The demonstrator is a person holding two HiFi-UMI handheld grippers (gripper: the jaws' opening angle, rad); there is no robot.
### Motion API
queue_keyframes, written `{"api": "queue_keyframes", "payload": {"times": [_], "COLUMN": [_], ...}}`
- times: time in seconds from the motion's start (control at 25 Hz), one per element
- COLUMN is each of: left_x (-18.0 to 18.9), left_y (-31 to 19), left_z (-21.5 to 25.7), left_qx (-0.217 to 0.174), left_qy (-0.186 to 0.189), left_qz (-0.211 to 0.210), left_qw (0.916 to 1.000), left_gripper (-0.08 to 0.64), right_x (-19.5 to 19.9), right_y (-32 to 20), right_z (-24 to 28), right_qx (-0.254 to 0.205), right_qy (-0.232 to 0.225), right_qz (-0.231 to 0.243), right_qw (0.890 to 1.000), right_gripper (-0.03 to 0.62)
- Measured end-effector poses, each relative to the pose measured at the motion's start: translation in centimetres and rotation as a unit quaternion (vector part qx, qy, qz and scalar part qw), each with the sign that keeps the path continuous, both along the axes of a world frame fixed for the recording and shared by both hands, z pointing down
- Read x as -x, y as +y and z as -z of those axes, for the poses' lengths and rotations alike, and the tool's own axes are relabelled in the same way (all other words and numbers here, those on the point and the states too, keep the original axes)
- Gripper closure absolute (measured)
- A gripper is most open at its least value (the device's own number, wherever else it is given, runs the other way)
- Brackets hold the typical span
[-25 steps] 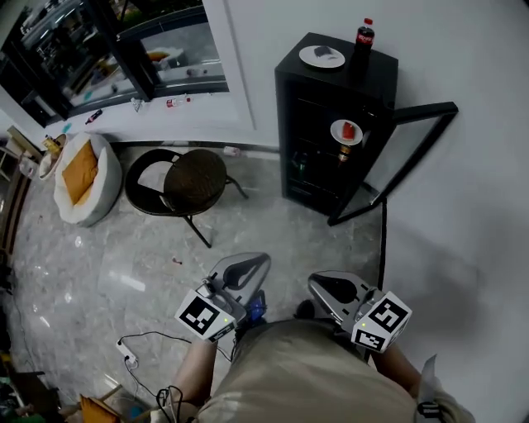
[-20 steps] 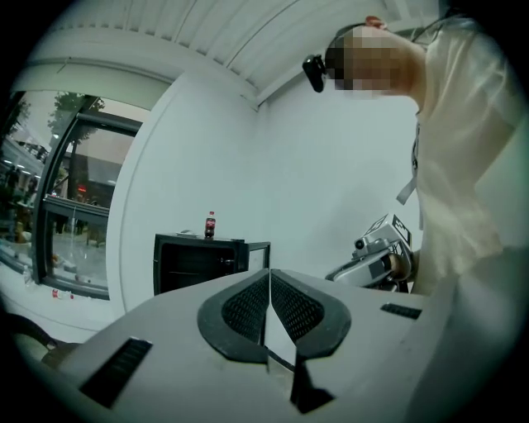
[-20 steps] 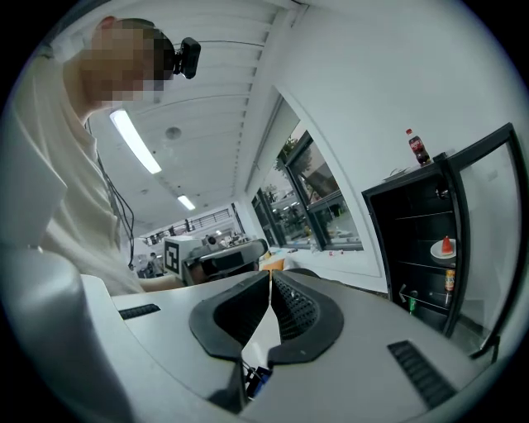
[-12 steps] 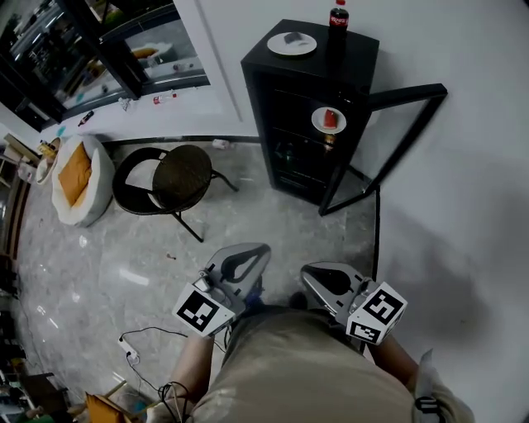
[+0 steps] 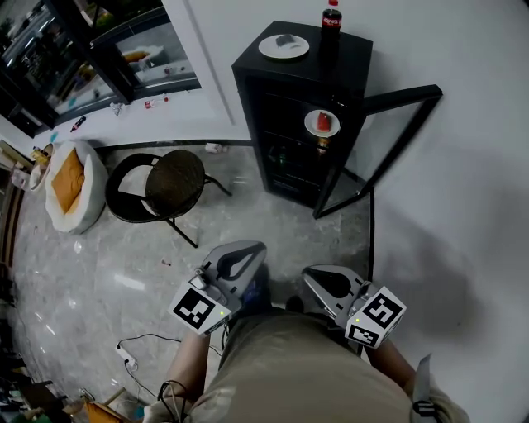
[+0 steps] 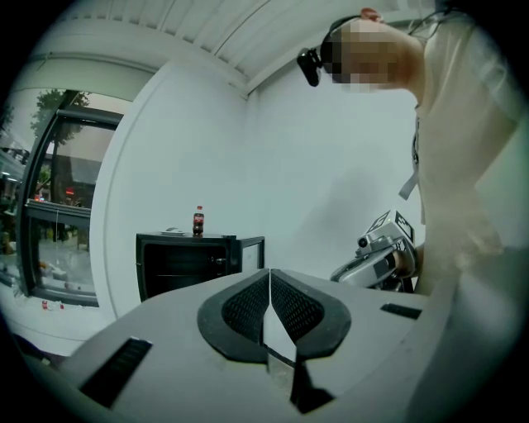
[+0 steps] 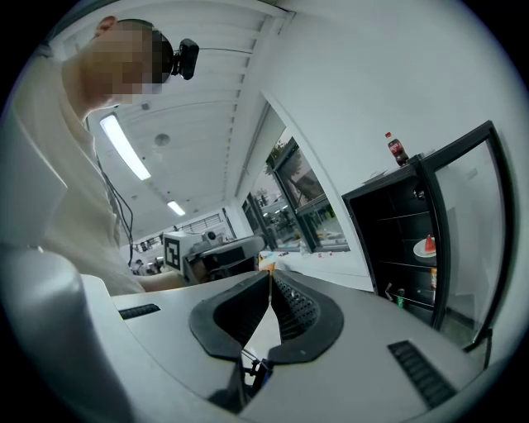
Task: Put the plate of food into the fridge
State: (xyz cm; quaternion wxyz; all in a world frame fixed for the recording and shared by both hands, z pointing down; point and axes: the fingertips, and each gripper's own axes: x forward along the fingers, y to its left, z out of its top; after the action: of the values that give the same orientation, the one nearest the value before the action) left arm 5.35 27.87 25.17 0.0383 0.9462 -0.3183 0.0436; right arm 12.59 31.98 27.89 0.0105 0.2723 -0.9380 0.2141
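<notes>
Since a second ago the fridge (image 5: 289,83) and the chair (image 5: 169,183) have drifted left in the head view. The left gripper (image 6: 270,277) and right gripper (image 7: 270,279) keep low before the person's body, each with its jaws pressed together on nothing. The plate of food (image 5: 321,124) sits on an upper fridge shelf, toward the side where the open door (image 5: 388,140) hangs. A second plate (image 5: 283,46) lies on the fridge top and a cola bottle (image 5: 331,18) stands at its back edge.
</notes>
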Motion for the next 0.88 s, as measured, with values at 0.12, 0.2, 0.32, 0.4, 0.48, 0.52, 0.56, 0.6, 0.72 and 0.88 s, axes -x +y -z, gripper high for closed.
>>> {"api": "queue_keyframes", "payload": {"times": [0.12,0.2,0.32,0.4,0.48,0.52,0.56,0.6,0.72,0.88], "left_x": [0.5,1.2,3.1,4.8,6.7,7.6,8.5,9.5,13.0,15.4], "left_y": [-1.4,-2.5,-4.0,-5.2,-6.8,-7.7,-8.5,-9.3,-11.7,-13.9], "left_z": [-0.4,-0.4,-0.4,-0.6,-0.6,-0.6,-0.7,-1.0,-2.3,-3.8], "left_qx": [0.002,0.002,0.005,0.011,0.009,0.004,0.001,0.001,0.005,0.005], "left_qy": [0.010,0.018,0.024,0.029,0.027,0.023,0.019,0.014,0.005,0.011], "left_qz": [-0.006,-0.007,0.000,0.007,0.014,0.017,0.021,0.026,0.042,0.032], "left_qw": [0.9999,0.9998,0.9997,0.9995,0.9995,0.9996,0.9996,0.9996,0.9991,0.9994], "left_gripper": [0.548,0.548,0.548,0.548,0.548,0.548,0.548,0.548,0.548,0.548], "right_x": [0.3,0.7,2.3,3.5,4.5,5.0,5.5,6.0,7.9,9.8], "right_y": [-0.7,-1.4,-2.7,-3.7,-5.1,-5.7,-6.3,-6.9,-8.3,-9.5], "right_z": [-0.3,-0.5,-0.5,-0.2,0.2,0.4,0.5,0.6,0.8,0.5], "right_qx": [0.004,0.013,0.012,0.005,-0.003,-0.005,-0.006,-0.006,-0.011,-0.008], "right_qy": [0.011,0.017,0.031,0.043,0.054,0.060,0.067,0.074,0.095,0.133], "right_qz": [-0.012,-0.018,-0.011,-0.007,-0.009,-0.010,-0.012,-0.013,-0.013,-0.015], "right_qw": [1.000,1.000,0.999,0.999,0.999,0.998,0.998,0.997,0.995,0.991], "right_gripper": [0.569,0.569,0.569,0.569,0.569,0.569,0.569,0.569,0.569,0.569]}}
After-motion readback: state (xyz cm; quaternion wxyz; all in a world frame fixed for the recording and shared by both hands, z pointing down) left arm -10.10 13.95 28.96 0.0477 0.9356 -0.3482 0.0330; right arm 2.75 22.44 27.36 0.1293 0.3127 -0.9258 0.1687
